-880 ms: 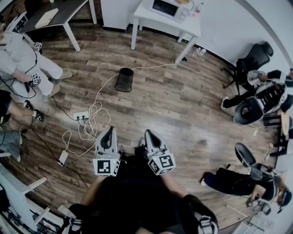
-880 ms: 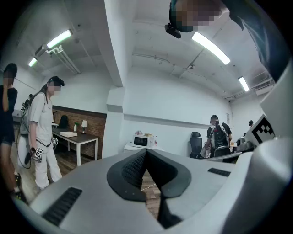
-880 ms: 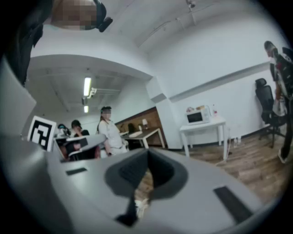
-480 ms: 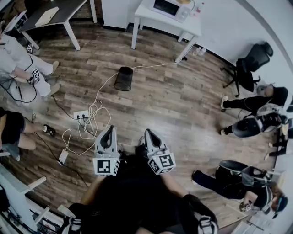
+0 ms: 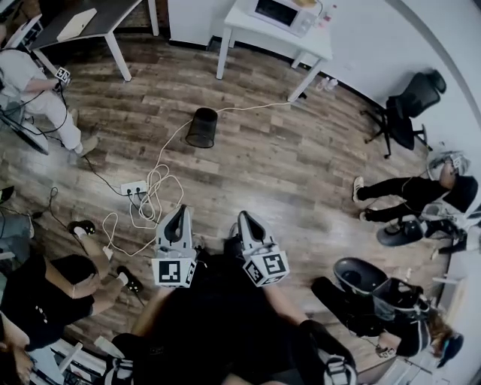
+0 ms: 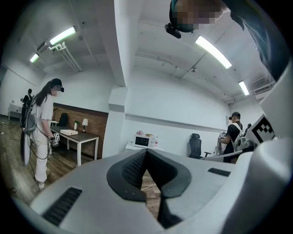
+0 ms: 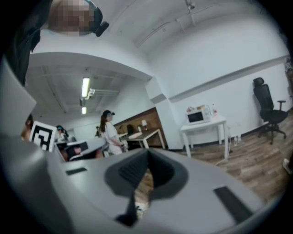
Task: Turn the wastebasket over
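Wood-plank floor (image 5: 301,173) fills the room, with a white surface (image 5: 308,41) carrying a microwave (image 5: 279,11) against the far wall. People stand and sit around the edges, most of them cut off by the frame.

The black mesh wastebasket (image 5: 202,128) stands alone on the floor, well ahead of both grippers. A white cable (image 5: 169,147) runs just beside it toward a power strip (image 5: 133,189). At this size it is hard to tell which end of the wastebasket is up.

The left gripper (image 5: 182,212) and the right gripper (image 5: 245,219) are held side by side close to the person's body. The jaws of each are pressed together with nothing between them.

In the left gripper view and the right gripper view, each gripper's own grey body blocks the floor ahead. Only a sliver of planks shows below the closed tips, so the wastebasket is hidden there.
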Demonstrator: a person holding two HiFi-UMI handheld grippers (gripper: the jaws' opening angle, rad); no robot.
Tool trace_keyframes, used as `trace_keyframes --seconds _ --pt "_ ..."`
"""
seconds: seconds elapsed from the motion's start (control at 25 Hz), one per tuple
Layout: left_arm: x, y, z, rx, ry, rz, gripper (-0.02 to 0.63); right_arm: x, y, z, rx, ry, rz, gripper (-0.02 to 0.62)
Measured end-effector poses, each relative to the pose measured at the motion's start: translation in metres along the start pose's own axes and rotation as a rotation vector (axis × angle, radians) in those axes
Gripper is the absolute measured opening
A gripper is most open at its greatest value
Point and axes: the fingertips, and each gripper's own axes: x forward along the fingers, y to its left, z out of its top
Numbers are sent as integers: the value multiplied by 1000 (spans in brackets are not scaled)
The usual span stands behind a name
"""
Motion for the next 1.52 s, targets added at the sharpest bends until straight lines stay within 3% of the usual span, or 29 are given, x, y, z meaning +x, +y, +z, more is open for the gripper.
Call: trace_keyframes --seconds 0.32,0.48,0.76,1.16,1.4,1.52 --pt "-9 34 -3 -10 9 -19 34 10 29 -11 0 7 -45 32" --pt "-5 47 -5 -46 9 0 32 20 30 -13 -7 26 -47 32" --pt "22 76 -6 -30 3 58 34 67 22 -10 -25 45 -2 32" --pt "112 125 2 -11 36 143 34 187 -10 16 -12 88 100 32" --pt "184 132 2 -29 77 182 34 250 -55 29 -16 136 134 32" --pt "215 136 1 -1 89 180 34 279 -78 31 -20 156 143 32"
